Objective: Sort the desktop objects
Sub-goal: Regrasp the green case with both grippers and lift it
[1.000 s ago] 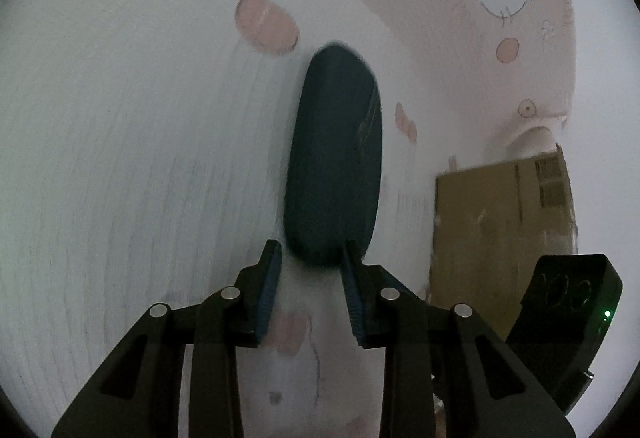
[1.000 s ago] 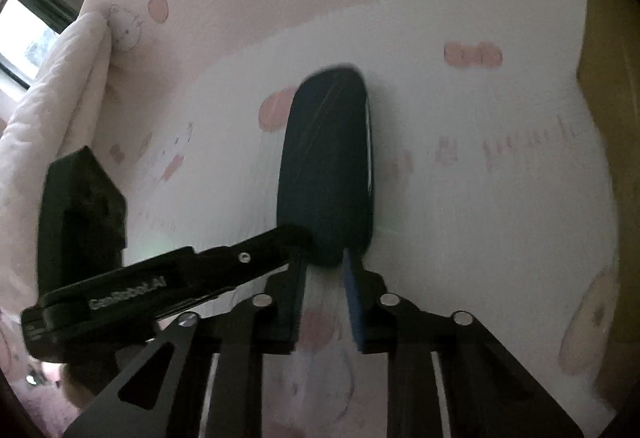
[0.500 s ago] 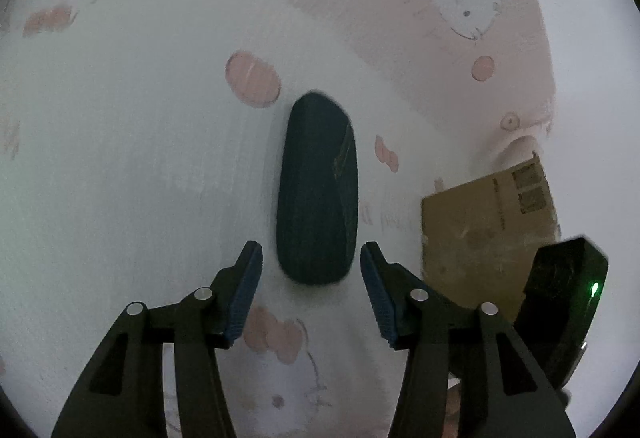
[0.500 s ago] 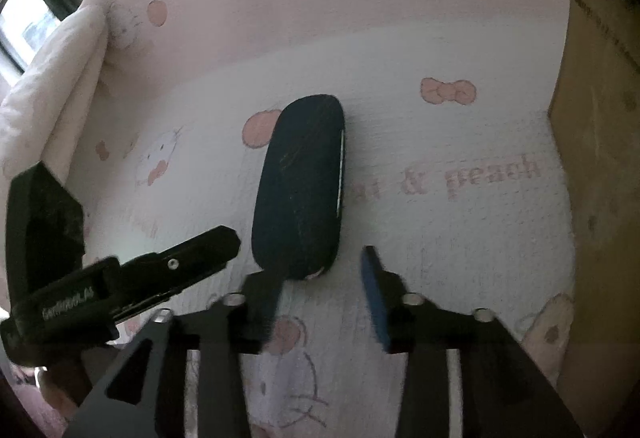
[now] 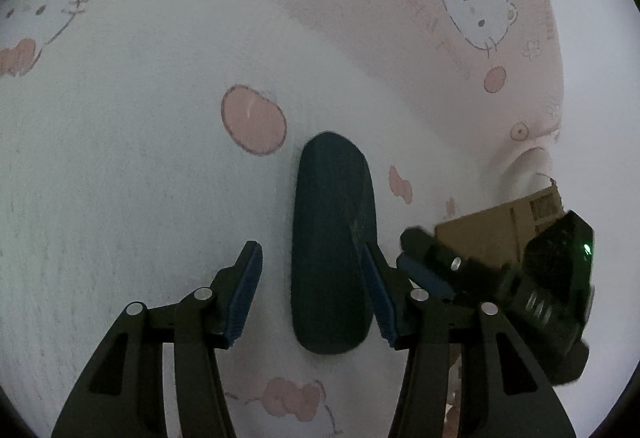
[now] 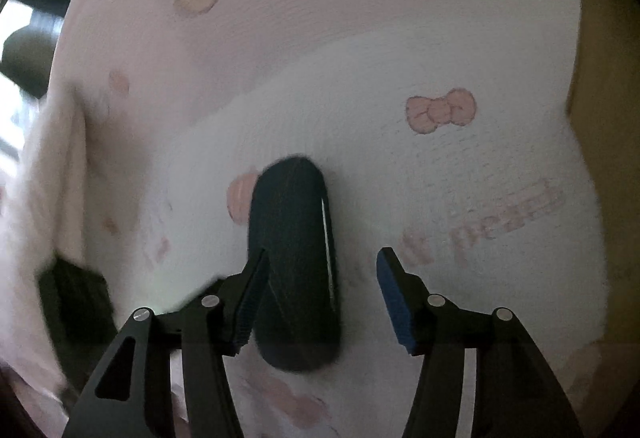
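Left wrist view shows the dark oval case (image 5: pixel 332 246) lying flat on the pink-and-white cartoon blanket (image 5: pixel 120 158), lengthwise between the spread jaws of the left gripper (image 5: pixel 316 294); the right-hand pad (image 5: pixel 378 298) looks to be touching its edge, the other stands off. In the right wrist view the same case (image 6: pixel 296 262) sits off-centre in the right gripper (image 6: pixel 326 298), whose jaws are also apart, hard against the left pad (image 6: pixel 252 302) with a wide gap to the other.

With both tools crowding one end, I reckon they could knock each other, or a lopsided closure could skid the case across the soft cloth rather than clamp it.

Only the right view shows a pale strip along the case's side. Only the left view shows the cardboard box (image 5: pixel 488 238) clearly, behind the other gripper's body.
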A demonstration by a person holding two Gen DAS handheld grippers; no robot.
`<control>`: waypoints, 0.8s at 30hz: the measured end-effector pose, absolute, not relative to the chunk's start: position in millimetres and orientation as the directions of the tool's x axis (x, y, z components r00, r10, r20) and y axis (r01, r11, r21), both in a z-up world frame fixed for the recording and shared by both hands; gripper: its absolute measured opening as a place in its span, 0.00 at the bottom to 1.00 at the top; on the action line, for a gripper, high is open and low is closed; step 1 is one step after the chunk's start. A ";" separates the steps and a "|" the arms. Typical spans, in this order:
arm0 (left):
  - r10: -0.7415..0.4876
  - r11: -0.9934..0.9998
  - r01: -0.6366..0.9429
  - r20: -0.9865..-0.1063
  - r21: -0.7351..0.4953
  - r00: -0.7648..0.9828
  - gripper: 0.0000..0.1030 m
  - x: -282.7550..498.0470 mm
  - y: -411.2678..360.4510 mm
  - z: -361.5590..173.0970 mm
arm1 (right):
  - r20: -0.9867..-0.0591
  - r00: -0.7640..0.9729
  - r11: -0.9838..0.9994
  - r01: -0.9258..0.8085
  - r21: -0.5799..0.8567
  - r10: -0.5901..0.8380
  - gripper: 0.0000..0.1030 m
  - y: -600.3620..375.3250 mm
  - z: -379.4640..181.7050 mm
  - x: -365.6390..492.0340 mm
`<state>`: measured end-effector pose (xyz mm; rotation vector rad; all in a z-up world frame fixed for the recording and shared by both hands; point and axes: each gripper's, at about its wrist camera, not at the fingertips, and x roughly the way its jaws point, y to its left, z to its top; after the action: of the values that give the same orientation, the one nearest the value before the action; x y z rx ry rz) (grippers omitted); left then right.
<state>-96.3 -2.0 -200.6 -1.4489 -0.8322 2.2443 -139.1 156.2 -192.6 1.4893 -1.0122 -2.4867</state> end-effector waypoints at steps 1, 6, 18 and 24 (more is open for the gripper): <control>0.565 -0.773 0.026 -0.706 -0.634 -0.426 0.53 -97.8 -1.9 -200.2 | -0.746 -0.531 -0.745 -0.284 0.604 -0.402 0.52 160.7 -195.8 -140.5; 0.604 -0.722 0.065 -0.673 -0.689 -0.427 0.53 -108.6 -3.1 -207.9 | -0.684 -0.559 -0.596 -0.372 0.712 -0.468 0.52 169.9 -214.2 -139.0; 0.607 -0.707 0.099 -0.672 -0.701 -0.425 0.38 -98.6 13.4 -217.6 | -0.654 -0.559 -0.526 -0.400 0.751 -0.510 0.51 159.5 -234.4 -145.7; 0.574 -0.761 0.035 -0.696 -0.648 -0.432 0.34 -92.5 24.1 -207.5 | -0.673 -0.547 -0.568 -0.381 0.730 -0.498 0.46 156.2 -230.8 -144.8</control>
<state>-92.5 24.1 -207.5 -1.4344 -0.8556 2.2464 -144.8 156.2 -230.8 1.4550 -1.4204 -2.2916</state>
